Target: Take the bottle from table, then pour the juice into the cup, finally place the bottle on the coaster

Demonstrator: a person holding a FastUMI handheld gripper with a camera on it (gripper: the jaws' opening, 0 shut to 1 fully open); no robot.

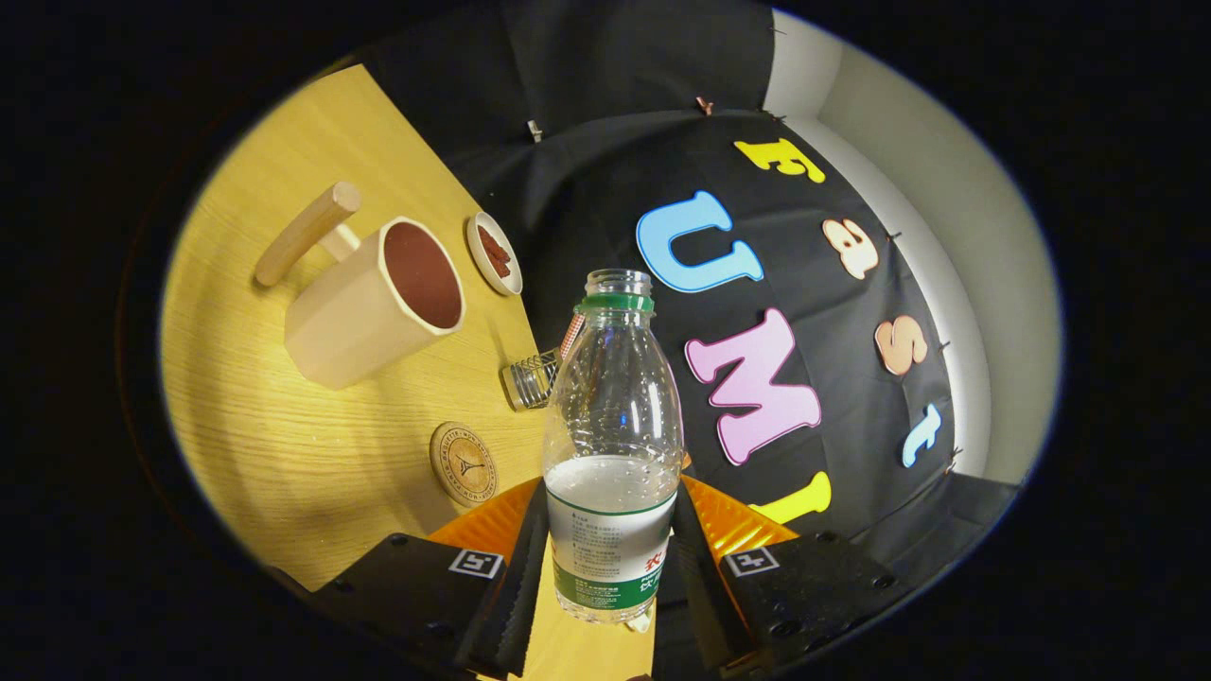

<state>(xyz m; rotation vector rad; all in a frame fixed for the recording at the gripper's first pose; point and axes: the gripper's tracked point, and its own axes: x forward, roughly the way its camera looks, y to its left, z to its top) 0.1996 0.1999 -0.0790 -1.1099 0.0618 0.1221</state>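
While the view is tilted, places below are given relative to the bottle.

Table [284, 454]: light wood grain surface, lying to the left of the bottle and carrying every smaller item listed.

Gripper [605, 567]: two black fingers with ridged inner faces and orange backing, one on each side of the bottle's lower body; both fingers [516, 586] press against the labelled part, so the gripper is clamped on the bottle.

Bottle [613, 445]: clear plastic, green neck ring, no cap on the mouth, white and green label; liquid fills only the lower part, up to just above the label. It stands between the fingers, with its mouth pointing away from the gripper.

Cup [374, 307]: beige mug with a long wooden handle, reddish-brown inside, well to the left of the bottle's neck, on the table.

Coaster [464, 463]: round, wooden, with a printed emblem, left of the bottle's body, near the left finger.

Small dish [494, 253]: white rim, brown contents, beyond the cup, left of the bottle's mouth.

Small glass [532, 380]: clear, ribbed, just beside the bottle's shoulder on the left.
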